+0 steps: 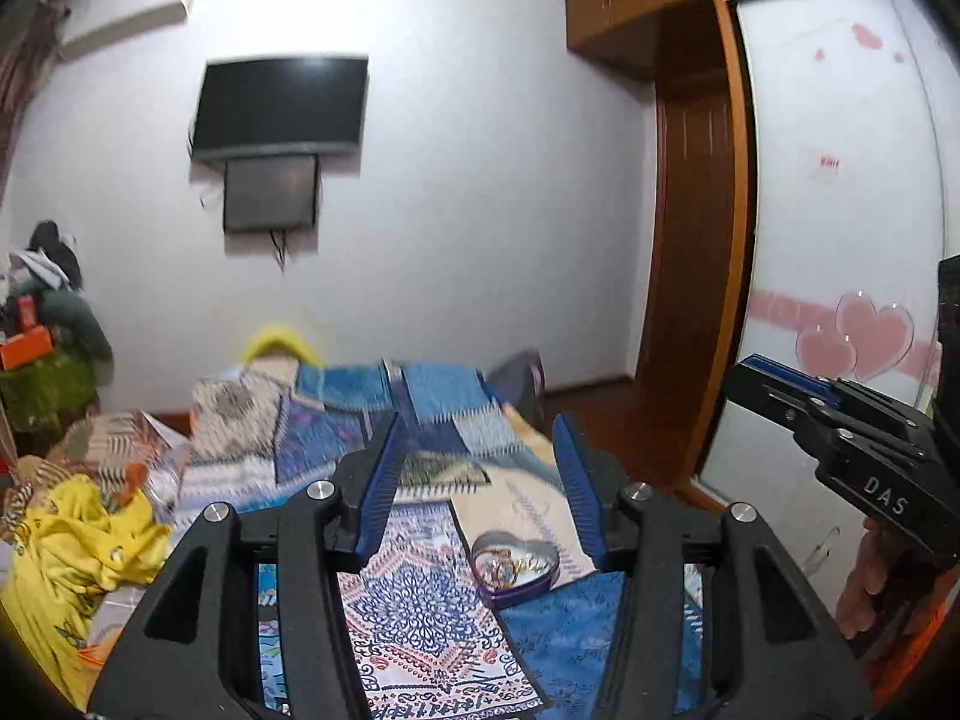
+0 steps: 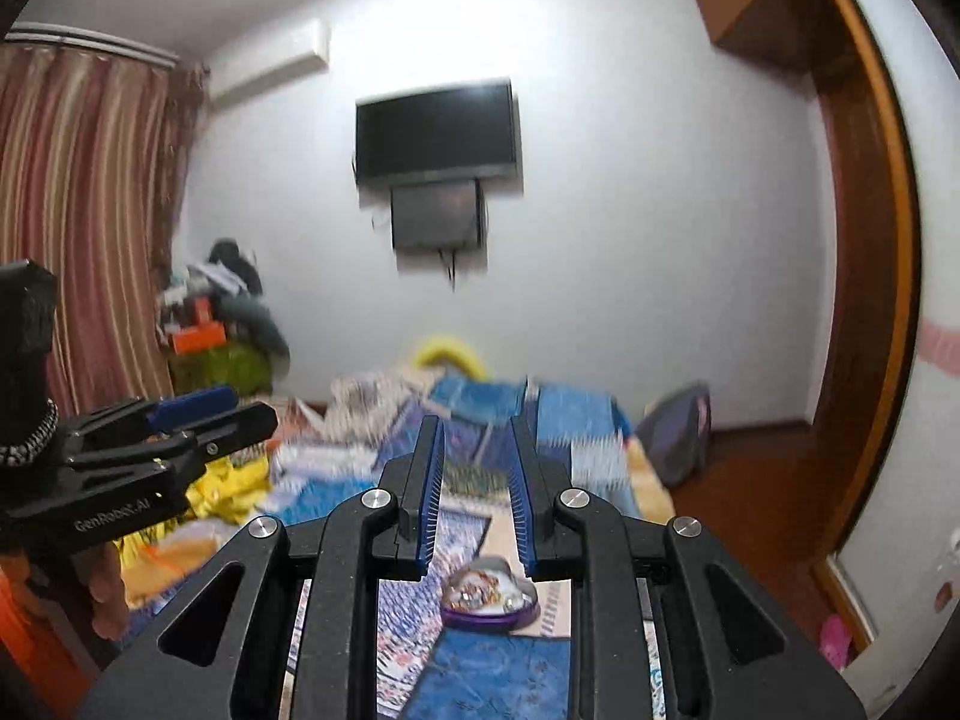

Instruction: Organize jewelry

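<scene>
A purple heart-shaped tin (image 1: 516,567) lies uncovered on the patterned bedspread (image 1: 420,630), with bangles and rings inside it. In the left wrist view my left gripper (image 1: 477,420) is held above the bed, jaws open, nothing between them; the tin shows low between its fingers. My right gripper (image 2: 477,420) hangs over the same tin (image 2: 489,597) with its blue pads a narrow gap apart and nothing in the gap. Each gripper also shows at the edge of the other's view, the right gripper (image 1: 747,369) and the left gripper (image 2: 240,408), each held by a hand.
A yellow cloth pile (image 1: 78,546) and other fabrics crowd the bed's left side. A spiral notebook (image 1: 444,474) lies beyond the tin. A wardrobe with a sliding door (image 1: 840,210) stands on the right, and a bag (image 2: 678,438) sits on the floor beside the bed.
</scene>
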The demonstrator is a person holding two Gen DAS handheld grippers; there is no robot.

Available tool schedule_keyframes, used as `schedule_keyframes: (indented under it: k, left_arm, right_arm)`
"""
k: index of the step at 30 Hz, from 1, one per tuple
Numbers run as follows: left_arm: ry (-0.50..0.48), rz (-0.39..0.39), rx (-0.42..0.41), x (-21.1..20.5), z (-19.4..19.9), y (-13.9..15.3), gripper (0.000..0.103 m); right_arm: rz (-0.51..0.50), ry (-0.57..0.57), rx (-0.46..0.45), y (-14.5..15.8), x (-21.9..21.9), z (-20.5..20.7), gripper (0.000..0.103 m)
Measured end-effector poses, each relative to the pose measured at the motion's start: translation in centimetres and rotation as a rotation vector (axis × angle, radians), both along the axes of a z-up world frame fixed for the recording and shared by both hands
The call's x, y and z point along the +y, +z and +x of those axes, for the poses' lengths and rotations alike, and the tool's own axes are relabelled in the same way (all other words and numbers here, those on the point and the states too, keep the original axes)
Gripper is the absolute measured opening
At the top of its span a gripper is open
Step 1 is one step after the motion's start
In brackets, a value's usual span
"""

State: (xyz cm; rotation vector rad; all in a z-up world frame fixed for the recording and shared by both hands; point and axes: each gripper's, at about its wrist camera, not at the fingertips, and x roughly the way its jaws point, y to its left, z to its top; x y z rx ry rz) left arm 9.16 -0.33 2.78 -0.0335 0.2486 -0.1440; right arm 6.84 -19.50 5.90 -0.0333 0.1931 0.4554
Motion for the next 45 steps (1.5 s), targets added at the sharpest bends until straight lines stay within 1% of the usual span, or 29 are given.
schedule_keyframes:
  k: [1,2,3,4,5,6,7,8,9,10,11,12,13,19,23,45]
  left_arm:
    - [0.011,0.004,-0.024,-0.1,-0.9,0.4,0.054]
    - [0.026,0.008,-0.049,-0.2,-1.9,0.7,0.058]
    - [0.046,0.014,-0.075,-0.3,-2.7,0.8,0.063]
    - [0.062,0.018,-0.093,-0.4,-3.4,0.9,0.066]
    - [0.073,0.02,-0.107,-0.5,-4.0,1.0,0.073]
    - [0.081,0.02,-0.114,-0.5,-4.5,1.0,0.082]
    - [0.086,0.018,-0.118,-0.6,-4.8,0.9,0.086]
    - [0.094,0.013,-0.125,-0.6,-5.3,0.8,0.094]
    - [0.104,0.011,-0.131,-0.6,-5.7,0.8,0.097]
    - [0.112,0.011,-0.134,-0.6,-6.0,0.7,0.098]
    - [0.115,0.015,-0.136,-0.6,-6.2,0.7,0.098]
    - [0.115,0.02,-0.136,-0.7,-6.5,0.7,0.099]
    - [0.115,0.022,-0.136,-0.7,-6.7,0.7,0.099]
    - [0.106,0.023,-0.129,-0.8,-7.2,0.3,0.1]
    - [0.109,0.024,-0.128,-0.6,-7.3,0.1,0.1]
    - [0.109,0.022,-0.107,-0.6,-7.0,-0.5,0.101]
  right_arm:
    - [0.001,-0.003,-0.021,0.3,0.1,-0.9,0.02]
    - [0.002,-0.005,-0.035,0.5,0.1,-1.4,0.022]
    - [0.005,-0.006,-0.044,0.5,0.1,-1.7,0.027]
    - [0.011,-0.014,-0.06,0.7,0.1,-2.5,0.038]
    - [0.015,-0.027,-0.072,0.6,0.3,-2.6,0.044]
    - [0.018,-0.045,-0.087,0.5,0.3,-2.8,0.058]
    - [0.019,-0.062,-0.097,0.2,0.5,-2.8,0.072]
    - [0.021,-0.089,-0.11,0.1,0.5,-3.0,0.078]
    - [0.022,-0.107,-0.117,0.0,0.6,-3.0,0.087]
    - [0.024,-0.132,-0.124,-0.2,0.7,-3.1,0.093]
    - [0.024,-0.146,-0.125,-0.3,0.7,-3.2,0.095]
    - [0.022,-0.158,-0.125,-0.4,0.7,-3.2,0.101]
    - [0.021,-0.163,-0.127,-0.2,0.7,-3.6,0.103]
    - [-0.008,-0.149,-0.117,-0.3,1.0,-4.3,0.103]
    - [-0.017,-0.141,-0.102,-1.1,0.7,-4.9,0.103]
    - [0.003,-0.142,-0.055,-1.1,-0.4,-5.2,0.103]
